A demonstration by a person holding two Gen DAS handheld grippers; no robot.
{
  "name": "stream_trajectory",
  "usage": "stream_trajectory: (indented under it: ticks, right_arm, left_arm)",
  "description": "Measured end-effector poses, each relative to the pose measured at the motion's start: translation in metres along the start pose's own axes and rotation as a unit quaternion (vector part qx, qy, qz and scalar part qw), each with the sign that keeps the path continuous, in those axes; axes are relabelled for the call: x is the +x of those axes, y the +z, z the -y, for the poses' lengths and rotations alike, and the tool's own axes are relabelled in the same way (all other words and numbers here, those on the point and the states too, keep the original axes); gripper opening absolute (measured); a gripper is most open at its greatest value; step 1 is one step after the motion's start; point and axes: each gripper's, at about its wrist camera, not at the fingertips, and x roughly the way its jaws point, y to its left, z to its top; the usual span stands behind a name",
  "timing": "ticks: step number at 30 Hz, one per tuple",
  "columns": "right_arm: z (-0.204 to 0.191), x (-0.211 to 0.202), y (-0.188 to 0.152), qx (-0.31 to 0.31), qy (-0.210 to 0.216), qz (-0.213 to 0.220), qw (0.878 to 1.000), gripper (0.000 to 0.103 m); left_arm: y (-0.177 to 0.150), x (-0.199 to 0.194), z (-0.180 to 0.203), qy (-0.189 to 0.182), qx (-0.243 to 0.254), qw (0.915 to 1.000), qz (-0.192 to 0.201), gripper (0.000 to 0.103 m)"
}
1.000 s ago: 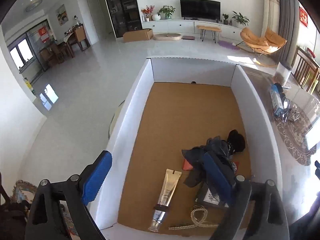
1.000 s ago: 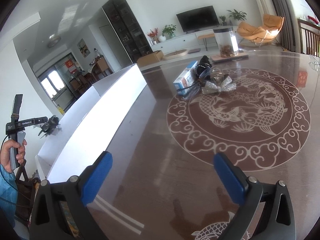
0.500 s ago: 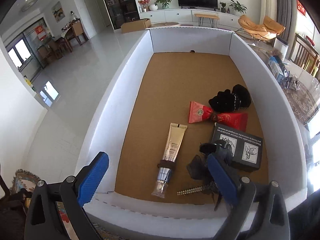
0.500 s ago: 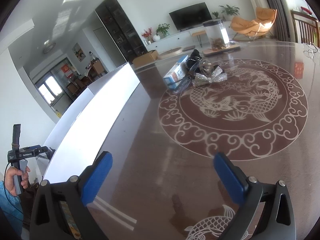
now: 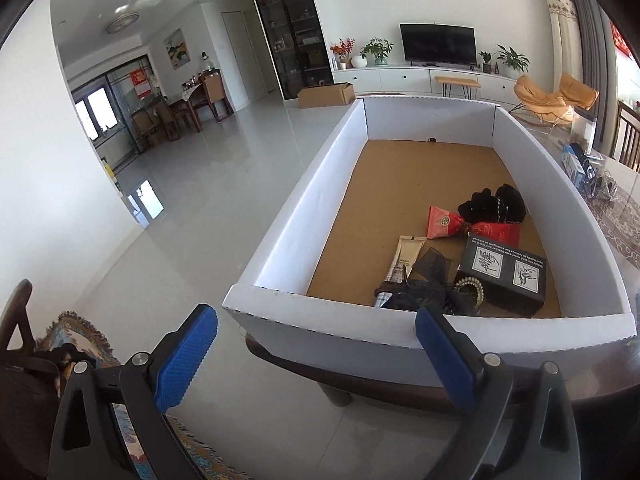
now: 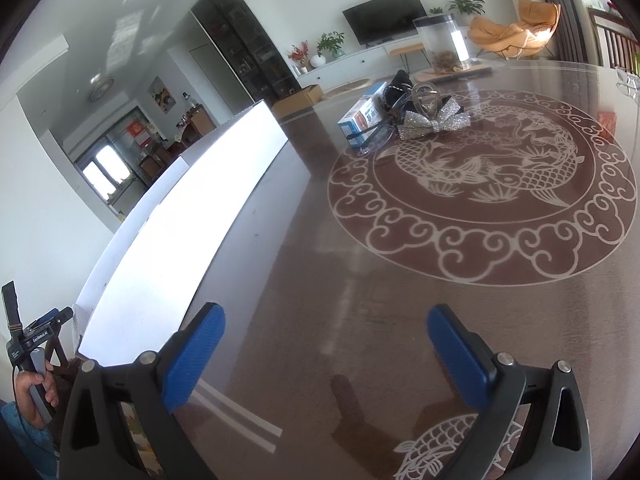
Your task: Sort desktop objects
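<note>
A white box (image 5: 304,212) with a brown floor holds a black hair bow (image 5: 424,288), a gold tube (image 5: 404,264), a red tube (image 5: 472,228), a black carton (image 5: 504,276), a pearl clip (image 5: 472,286) and a black scrunchie (image 5: 492,206). My left gripper (image 5: 316,348) is open and empty, outside the box's near wall. My right gripper (image 6: 324,344) is open and empty above the table (image 6: 320,280). A blue-white carton (image 6: 362,118), a silver bow (image 6: 434,122), a clear clip (image 6: 424,94) and a black item (image 6: 398,84) lie far ahead. The box side (image 6: 192,208) stands left.
A clear jar (image 6: 440,42) on a tray stands at the table's far edge. The table items also show beyond the box's right wall in the left wrist view (image 5: 580,168). The left gripper shows at the right wrist view's lower left (image 6: 32,344). Floor lies left of the box.
My left gripper let go of the black bow in the box's near end and pulled back outside the near wall. My right gripper drifted slightly over the table, still open.
</note>
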Motion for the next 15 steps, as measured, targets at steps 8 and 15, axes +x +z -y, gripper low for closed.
stream_trajectory:
  ticks: [8, 15]
  right_arm:
    - [0.004, 0.001, -0.001, 0.005, -0.004, 0.0, 1.0, 0.101]
    - [0.018, -0.004, 0.002, 0.002, -0.044, 0.001, 0.999, 0.101]
  left_arm:
    - [0.006, -0.013, 0.018, -0.009, 0.018, 0.9997, 0.016, 0.101]
    - [0.039, -0.058, 0.096, -0.15, 0.025, 0.9852, 0.08, 0.101]
